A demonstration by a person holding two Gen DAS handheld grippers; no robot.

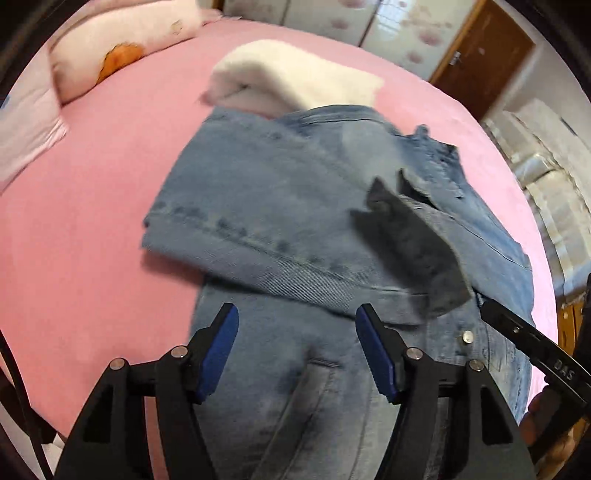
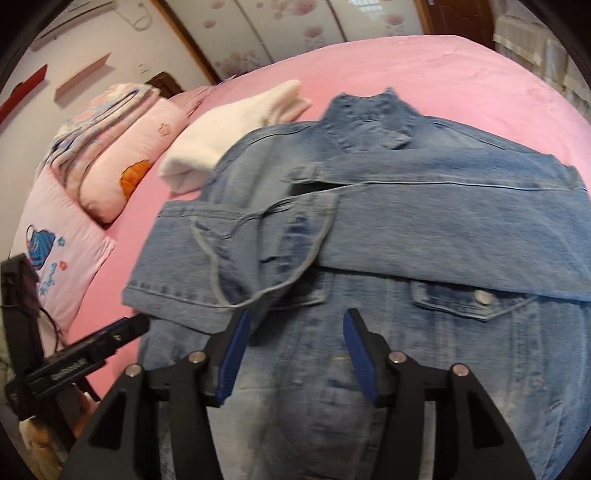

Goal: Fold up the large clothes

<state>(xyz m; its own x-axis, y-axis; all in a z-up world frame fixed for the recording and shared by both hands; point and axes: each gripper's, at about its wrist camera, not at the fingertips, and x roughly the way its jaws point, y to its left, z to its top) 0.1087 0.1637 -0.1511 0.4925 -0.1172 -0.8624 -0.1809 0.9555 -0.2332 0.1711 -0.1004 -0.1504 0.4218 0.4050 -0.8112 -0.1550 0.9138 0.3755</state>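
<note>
A blue denim jacket (image 2: 424,229) lies front up on the pink bed (image 2: 480,74), collar at the far end, both sleeves folded across the chest. It also shows in the left wrist view (image 1: 280,221). My left gripper (image 1: 297,317) is open and empty, hovering above the jacket's lower part. My right gripper (image 2: 295,321) is open and empty above the jacket's lower front, near the sleeve cuff (image 2: 236,251). The right gripper's fingers (image 1: 406,229) show blurred in the left wrist view. The left gripper's body (image 2: 85,354) shows at the left of the right wrist view.
A folded white garment (image 2: 229,136) lies beside the jacket's far shoulder, also in the left wrist view (image 1: 299,77). Pink pillows (image 2: 122,147) and a folded quilt lie at the bed's head. A wardrobe with floral doors (image 2: 295,26) and a wooden door (image 1: 484,55) stand beyond the bed.
</note>
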